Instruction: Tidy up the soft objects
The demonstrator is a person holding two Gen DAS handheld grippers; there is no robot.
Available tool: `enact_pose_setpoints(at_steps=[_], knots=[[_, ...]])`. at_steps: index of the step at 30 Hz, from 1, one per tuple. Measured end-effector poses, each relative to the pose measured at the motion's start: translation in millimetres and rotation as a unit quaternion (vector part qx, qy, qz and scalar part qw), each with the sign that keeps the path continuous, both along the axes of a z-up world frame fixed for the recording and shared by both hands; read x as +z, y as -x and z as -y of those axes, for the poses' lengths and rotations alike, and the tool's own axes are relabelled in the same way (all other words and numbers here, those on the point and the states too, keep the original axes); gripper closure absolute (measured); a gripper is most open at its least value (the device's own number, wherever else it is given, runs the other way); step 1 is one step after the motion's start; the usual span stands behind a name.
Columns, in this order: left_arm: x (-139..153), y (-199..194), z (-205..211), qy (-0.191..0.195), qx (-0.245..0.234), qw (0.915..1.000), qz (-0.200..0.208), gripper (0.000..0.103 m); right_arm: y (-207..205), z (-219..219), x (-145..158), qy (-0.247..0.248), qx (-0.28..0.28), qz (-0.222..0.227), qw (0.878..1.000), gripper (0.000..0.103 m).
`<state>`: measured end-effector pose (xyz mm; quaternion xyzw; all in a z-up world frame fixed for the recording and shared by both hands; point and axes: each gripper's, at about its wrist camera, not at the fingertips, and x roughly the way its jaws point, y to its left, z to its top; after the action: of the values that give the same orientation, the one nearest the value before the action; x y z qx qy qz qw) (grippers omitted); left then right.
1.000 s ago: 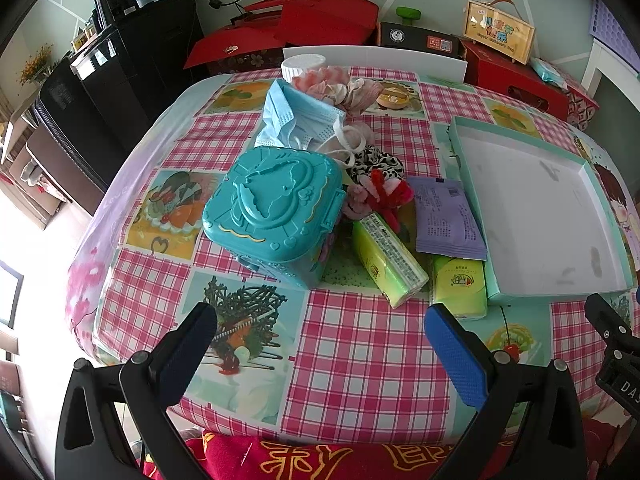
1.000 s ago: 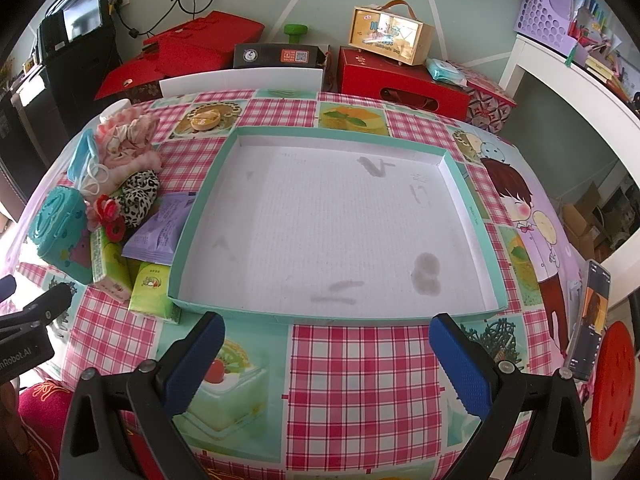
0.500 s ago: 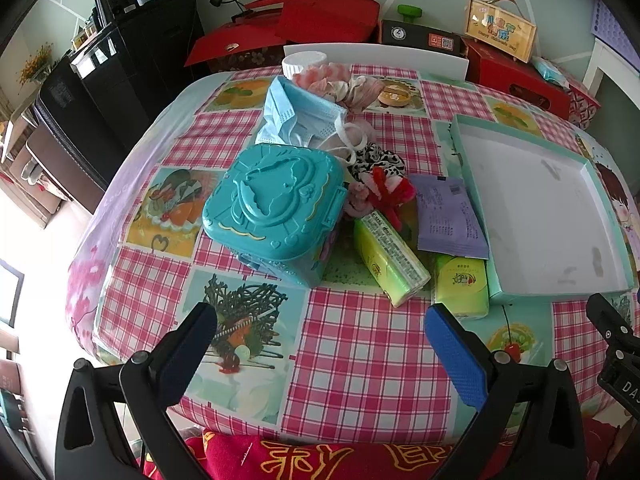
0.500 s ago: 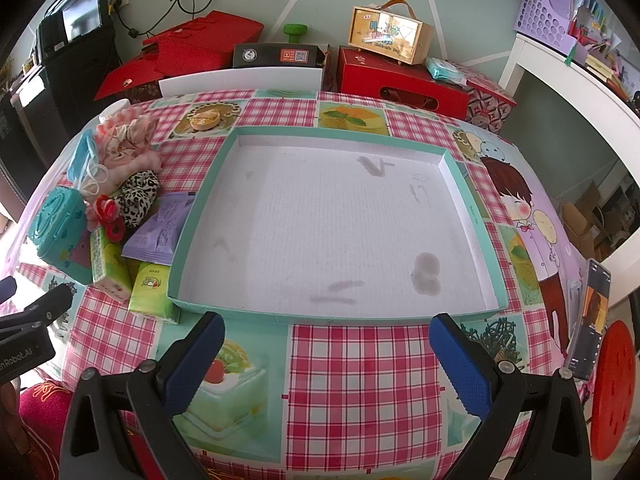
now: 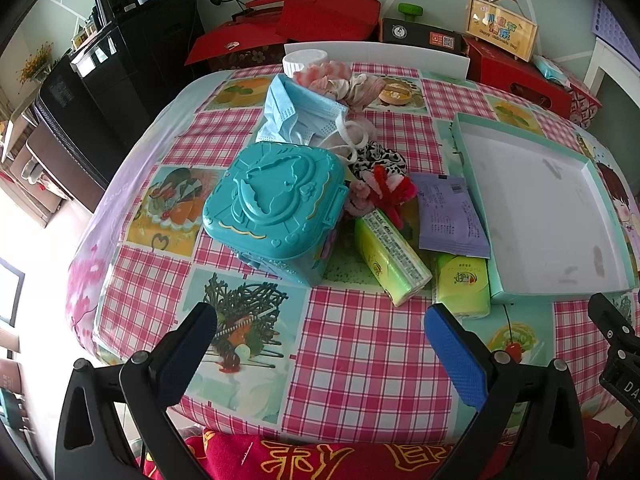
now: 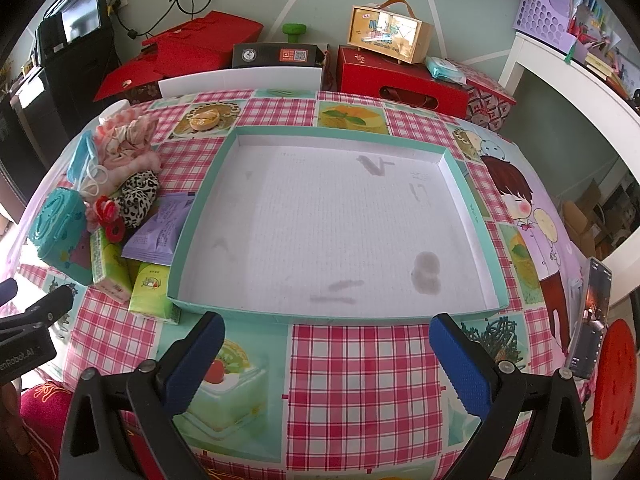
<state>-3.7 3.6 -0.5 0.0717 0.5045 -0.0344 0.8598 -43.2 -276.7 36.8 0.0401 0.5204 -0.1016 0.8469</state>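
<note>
Tabletop [image 5: 360, 360] cluttered; tray [image 6: 472, 208] empty. I held left gripper [image 5: 320, 344] and right gripper [image 6: 326, 354] open, nothing grasped. Next: reach tissue pack [image 5: 462, 284].

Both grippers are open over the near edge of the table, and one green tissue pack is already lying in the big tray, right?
Not quite. The tray holds nothing; the right wrist view shows only stains on its white floor. Both green tissue packs lie on the tablecloth left of it. The left gripper and right gripper are indeed open.

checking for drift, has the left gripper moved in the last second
Yes, slightly. In the left wrist view the teal case sits a bit lower and nearer, so the left gripper eased forward.
</note>
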Motion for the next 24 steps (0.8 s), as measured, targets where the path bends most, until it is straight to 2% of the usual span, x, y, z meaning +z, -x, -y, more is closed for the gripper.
enact_pose_setpoints(at_steps=[24], knots=[[-1.9, 4.4, -2.7, 0.003, 0.001, 1.0000, 0.001, 0.000, -1.1, -0.6, -0.3, 0.000, 0.000, -0.001, 1.000, 0.000]])
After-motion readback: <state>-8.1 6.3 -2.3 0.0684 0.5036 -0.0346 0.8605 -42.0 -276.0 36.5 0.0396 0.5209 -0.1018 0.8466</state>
